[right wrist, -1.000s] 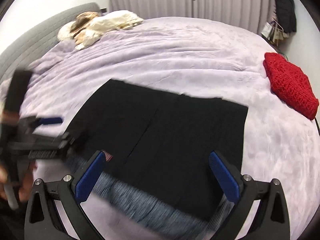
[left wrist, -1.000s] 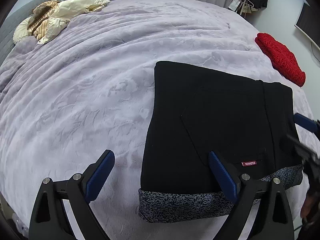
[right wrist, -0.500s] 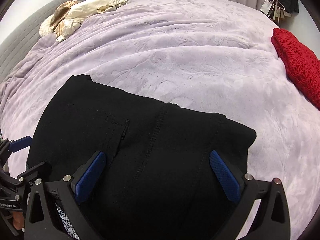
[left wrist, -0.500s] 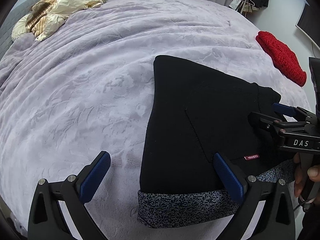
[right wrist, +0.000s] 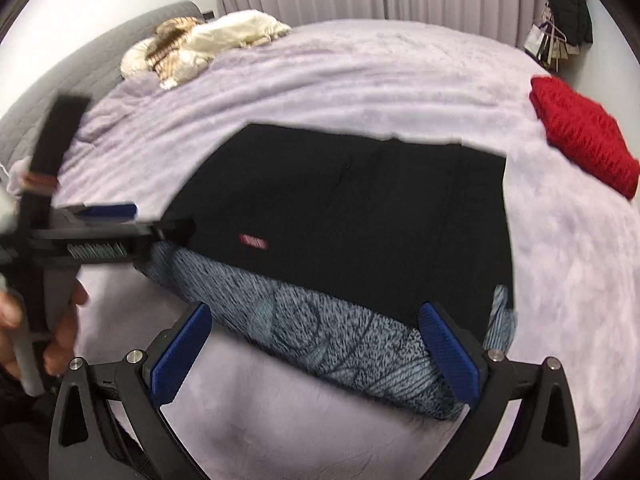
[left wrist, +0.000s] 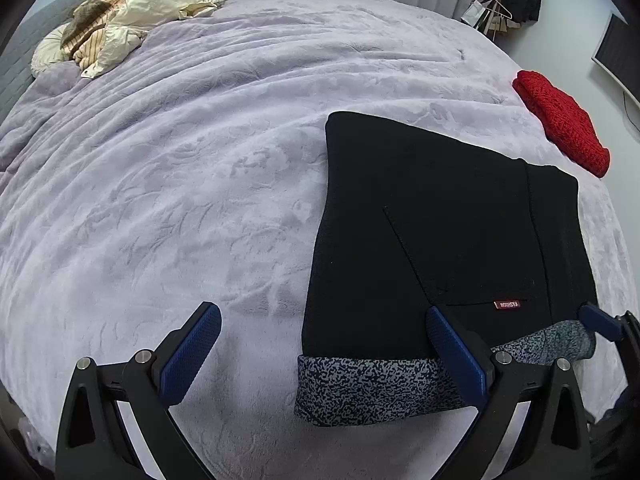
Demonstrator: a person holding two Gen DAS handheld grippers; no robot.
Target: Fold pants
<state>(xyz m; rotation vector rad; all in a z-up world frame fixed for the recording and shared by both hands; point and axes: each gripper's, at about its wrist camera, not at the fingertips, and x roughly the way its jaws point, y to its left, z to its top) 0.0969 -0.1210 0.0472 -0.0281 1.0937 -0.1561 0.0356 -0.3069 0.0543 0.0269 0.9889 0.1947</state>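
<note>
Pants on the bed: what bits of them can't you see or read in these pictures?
- Red label on the black pants: readable backwards in the left wrist view, only a blurred smear in the right wrist view.
- Speckled lining: the left gripper finger covers a strip.
- Layers beneath the top fold: hidden by the black cloth in both views.
- Right gripper: the right wrist view is motion-blurred, so seams are unclear.

Matt black cloth pants [left wrist: 432, 220] on plush lilac bedspread [left wrist: 180, 184].
</note>
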